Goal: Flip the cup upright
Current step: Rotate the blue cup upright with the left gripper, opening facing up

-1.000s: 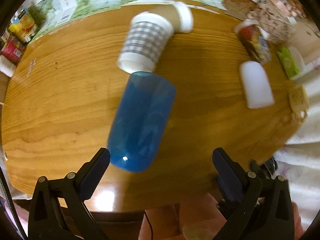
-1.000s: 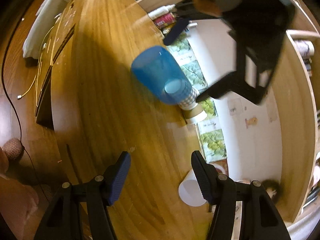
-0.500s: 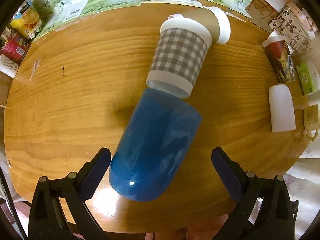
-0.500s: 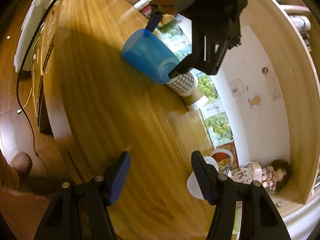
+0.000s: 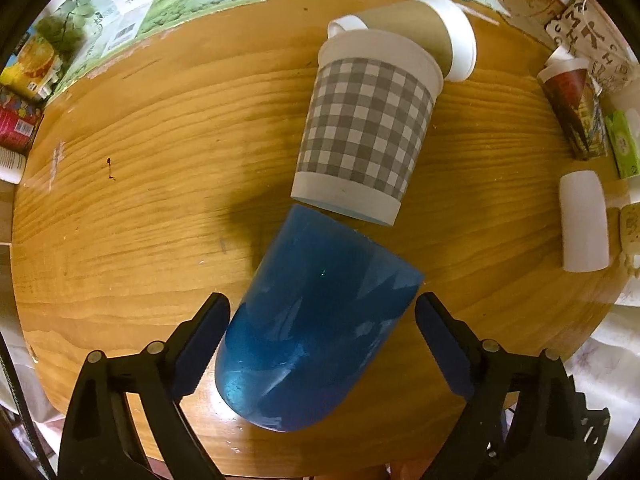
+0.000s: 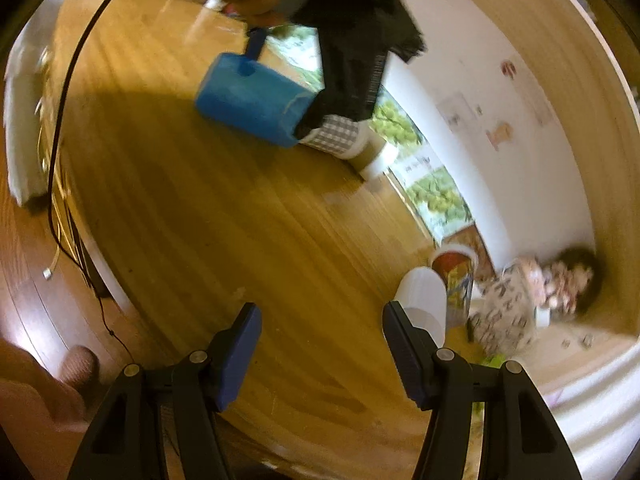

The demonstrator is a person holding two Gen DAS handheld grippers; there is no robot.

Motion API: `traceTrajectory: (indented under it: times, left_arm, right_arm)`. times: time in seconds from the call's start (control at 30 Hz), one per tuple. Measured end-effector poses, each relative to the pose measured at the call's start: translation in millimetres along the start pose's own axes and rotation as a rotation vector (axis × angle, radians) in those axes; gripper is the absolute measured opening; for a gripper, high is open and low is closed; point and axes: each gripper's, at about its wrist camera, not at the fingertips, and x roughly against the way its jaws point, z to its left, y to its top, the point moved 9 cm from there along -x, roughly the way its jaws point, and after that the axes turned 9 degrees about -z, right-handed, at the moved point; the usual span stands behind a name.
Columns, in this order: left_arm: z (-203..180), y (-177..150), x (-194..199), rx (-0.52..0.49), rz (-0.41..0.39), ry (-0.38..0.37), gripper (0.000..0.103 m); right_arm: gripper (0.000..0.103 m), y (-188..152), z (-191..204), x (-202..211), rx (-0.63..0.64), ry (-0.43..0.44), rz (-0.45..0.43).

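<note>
Left wrist view: Your left gripper [image 5: 320, 336] is spread wide, one finger on each side of the blue cup [image 5: 316, 324], which lies on its side on the round wooden table [image 5: 160, 168]. The left finger sits just beside the cup's wall; the right finger stands a little apart from it. Nothing is clamped yet.
Blue cup, position: Its rounded base points toward you and its mouth points away, touching or nearly touching the bottom of a grey checked paper cup [image 5: 368, 128], also lying down. Behind the checked cup lies a brown cup with a white rim [image 5: 436, 36].
Right of the blue cup: A white cup [image 5: 582, 220] lies near the table's edge.
Right wrist view: Blurred. Your right gripper [image 6: 320, 348] is wide apart and empty, well away from the blue cup [image 6: 252, 100], which your other gripper straddles.
Step in hand: Likely the final approach before the grasp.
Next move: Close the left gripper on the cup's wall, lift, rotate the mouth upward, mind the checked cup.
</note>
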Motion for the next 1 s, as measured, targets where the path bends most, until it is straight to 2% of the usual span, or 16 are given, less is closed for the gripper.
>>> traceTrajectory:
  times: [0.23, 0.33, 0.5, 0.7, 1.0]
  left_arm:
    - [-11.5, 2.9, -3.4, -0.073, 0.004, 0.027, 0.091]
    - [-15.5, 4.1, -3.9, -0.100, -0.008, 0.035, 0.091]
    - [-23.3, 3.3, -2.2, -0.124, -0.029, 0.030, 0.090]
    - [-21.0, -2.4, 4.6, -0.090, -0.070, 0.016, 0.090]
    - [-38.5, -10.2, 35.3, -0.084, -0.222, -0.047, 0.088]
  right_arm:
    - [0.063, 2.2, -15.7, 6.3, -0.278, 0.074, 0.050]
    - [0.063, 3.9, -19.2, 10.2, -0.358, 0.087, 0.063]
    - [0.063, 4.7, -23.4, 14.1, -0.402, 0.085, 0.071]
    - [0.063, 2.7, -22.0, 25.1, -0.438, 0.080, 0.089]
    - [0.063, -6.1, -19.2, 46.3, -0.509, 0.101, 0.119]
